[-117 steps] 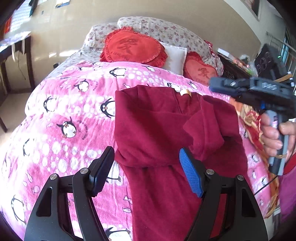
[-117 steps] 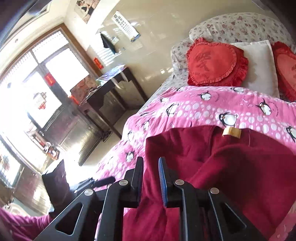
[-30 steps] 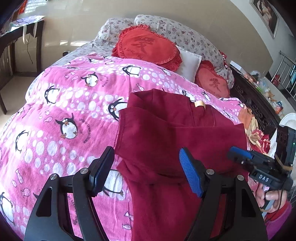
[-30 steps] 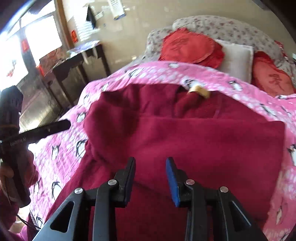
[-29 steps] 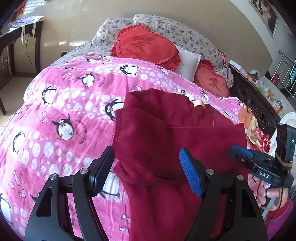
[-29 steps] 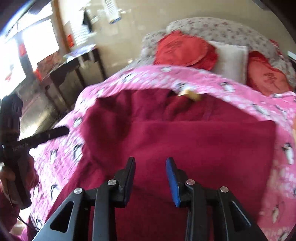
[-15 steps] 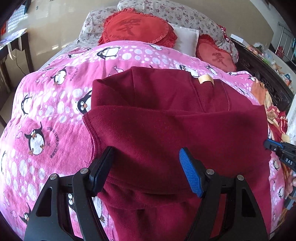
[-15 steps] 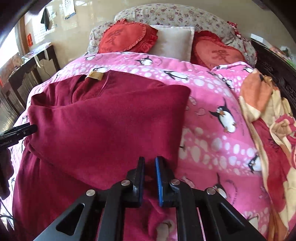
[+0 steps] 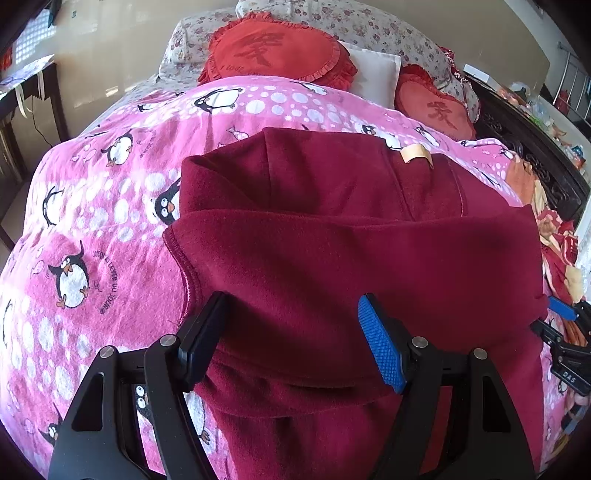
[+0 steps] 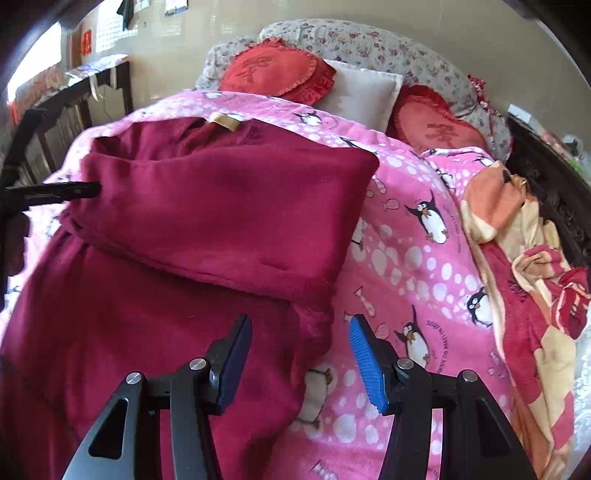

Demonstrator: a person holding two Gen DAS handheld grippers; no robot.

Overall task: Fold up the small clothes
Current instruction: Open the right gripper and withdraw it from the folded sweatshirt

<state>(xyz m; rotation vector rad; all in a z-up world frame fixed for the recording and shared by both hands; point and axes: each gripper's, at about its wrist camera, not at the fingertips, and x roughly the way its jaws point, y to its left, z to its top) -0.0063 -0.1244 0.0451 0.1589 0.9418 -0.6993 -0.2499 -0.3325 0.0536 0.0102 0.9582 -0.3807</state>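
I'm over a bed with a pink penguin-print blanket; beige wall behind, a dark table at the left wall, dark carved furniture on the far right. At the head: two red heart cushions with a Chinese character each, the bigger one reading "I love" partly; one white pillow between them, floral pillows behind. One orange-red floral blanket is bunched at the right edge. One dark red fleece garment lies mid-bed, its top part folded across, a tan neck label showing, text unreadable. Blanket penguins carry curved lettering, too small to read. My left tongs gape wide above the fold, gripping nothing. My right tongs have just been opening, about half apart, over the garment's right edge, pads clear of the cloth. "DAS" shows on the right tool's body in the left view.
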